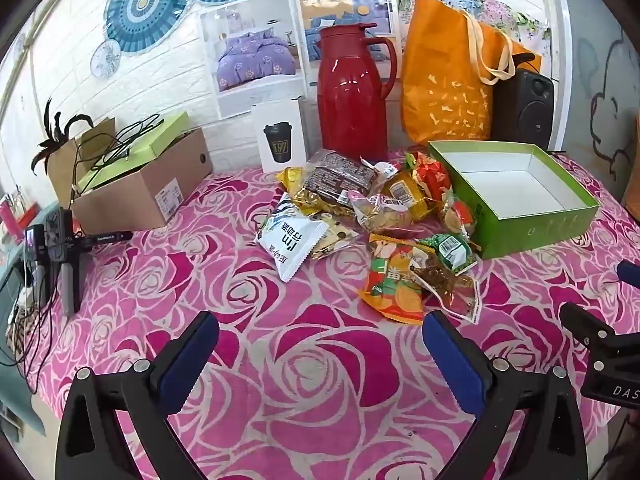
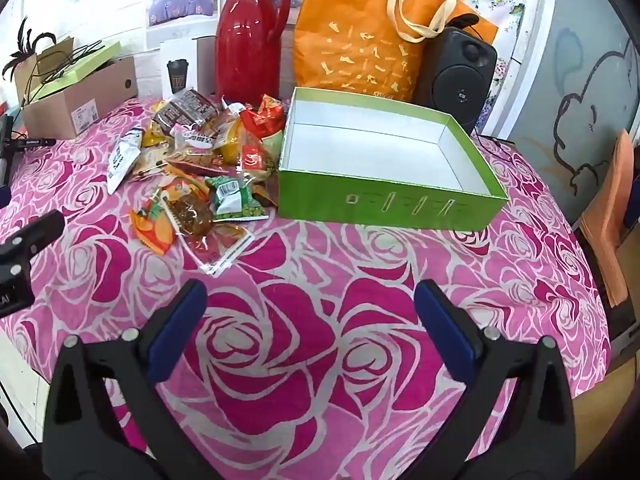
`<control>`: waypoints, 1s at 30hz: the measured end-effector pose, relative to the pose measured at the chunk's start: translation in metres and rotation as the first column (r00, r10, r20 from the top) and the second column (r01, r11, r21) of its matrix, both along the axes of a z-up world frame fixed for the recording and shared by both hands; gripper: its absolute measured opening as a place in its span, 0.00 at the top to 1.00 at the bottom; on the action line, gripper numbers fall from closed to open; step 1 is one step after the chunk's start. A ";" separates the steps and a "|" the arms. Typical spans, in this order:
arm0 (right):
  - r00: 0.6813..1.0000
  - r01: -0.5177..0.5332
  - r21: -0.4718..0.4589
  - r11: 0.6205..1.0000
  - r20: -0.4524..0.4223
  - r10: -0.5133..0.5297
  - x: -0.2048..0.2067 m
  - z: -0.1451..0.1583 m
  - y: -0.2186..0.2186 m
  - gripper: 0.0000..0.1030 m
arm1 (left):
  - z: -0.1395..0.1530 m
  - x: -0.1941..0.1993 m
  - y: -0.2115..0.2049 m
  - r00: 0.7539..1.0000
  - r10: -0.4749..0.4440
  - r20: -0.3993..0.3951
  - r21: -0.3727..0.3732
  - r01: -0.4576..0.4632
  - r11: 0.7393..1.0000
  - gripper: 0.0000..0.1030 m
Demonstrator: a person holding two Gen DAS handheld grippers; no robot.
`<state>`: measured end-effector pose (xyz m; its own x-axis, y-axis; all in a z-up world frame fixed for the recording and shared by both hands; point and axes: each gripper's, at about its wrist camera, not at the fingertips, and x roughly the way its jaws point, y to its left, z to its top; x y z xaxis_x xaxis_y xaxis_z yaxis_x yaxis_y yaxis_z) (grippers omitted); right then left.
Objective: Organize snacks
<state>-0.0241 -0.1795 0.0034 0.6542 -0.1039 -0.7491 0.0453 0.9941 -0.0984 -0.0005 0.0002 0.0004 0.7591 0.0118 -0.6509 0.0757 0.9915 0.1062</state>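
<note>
A heap of snack packets (image 1: pixel 376 204) (image 2: pixel 200 160) lies on the pink rose tablecloth, just left of an open green box (image 1: pixel 536 236) (image 2: pixel 384 204) with a bare white inside. The nearest packets are an orange one (image 1: pixel 394 292) (image 2: pixel 154 226), a clear one with brown contents (image 1: pixel 448 284) (image 2: pixel 192 212), and a white one (image 1: pixel 288 244) (image 2: pixel 120 160). My left gripper (image 1: pixel 320 328) hovers open over the cloth short of the heap, nothing between its blue pads. My right gripper (image 2: pixel 310 296) is open too, short of the box, and shows at the right edge of the left wrist view (image 1: pixel 600 344).
Behind the heap stand a red thermos jug (image 1: pixel 352 88) (image 2: pixel 248 36), an orange tote bag (image 1: pixel 448 76) (image 2: pixel 368 28), a black speaker (image 1: pixel 524 108) (image 2: pixel 460 76) and a white cup carton (image 1: pixel 280 136). A cardboard box (image 1: pixel 144 188) (image 2: pixel 80 100) sits back left; a camera rig (image 1: pixel 52 248) at the left edge.
</note>
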 end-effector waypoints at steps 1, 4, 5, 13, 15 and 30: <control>1.000 0.000 -0.002 1.000 0.000 0.000 0.000 0.000 0.000 0.00 | 0.000 0.000 0.001 1.000 0.003 -0.002 -0.006 -0.003 1.000 0.00; 1.000 -0.004 -0.003 1.000 -0.001 0.004 0.000 0.000 -0.001 0.00 | 0.003 -0.004 -0.009 1.000 0.015 -0.004 -0.021 -0.015 1.000 0.00; 1.000 -0.002 0.000 1.000 0.000 0.002 0.002 0.003 -0.003 0.00 | 0.003 -0.005 -0.010 1.000 0.018 -0.006 -0.025 -0.019 1.000 0.00; 1.000 0.011 0.003 1.000 0.000 -0.011 0.000 0.002 -0.006 0.00 | -0.003 0.002 -0.010 0.999 -0.017 -0.031 -0.025 0.017 1.000 0.00; 1.000 0.012 0.002 1.000 -0.001 -0.012 0.001 0.004 -0.006 0.00 | -0.003 0.002 -0.010 0.999 -0.016 -0.032 -0.026 0.016 1.000 0.00; 0.999 0.034 0.008 0.999 -0.006 -0.034 0.003 -0.002 -0.010 0.00 | -0.007 0.002 -0.012 0.999 -0.034 -0.038 -0.024 0.033 0.999 0.00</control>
<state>-0.0211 -0.1898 0.0012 0.6459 -0.1197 -0.7540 0.0783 0.9928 -0.0906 0.0015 -0.0116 -0.0067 0.7336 -0.0291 -0.6790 0.1126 0.9905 0.0792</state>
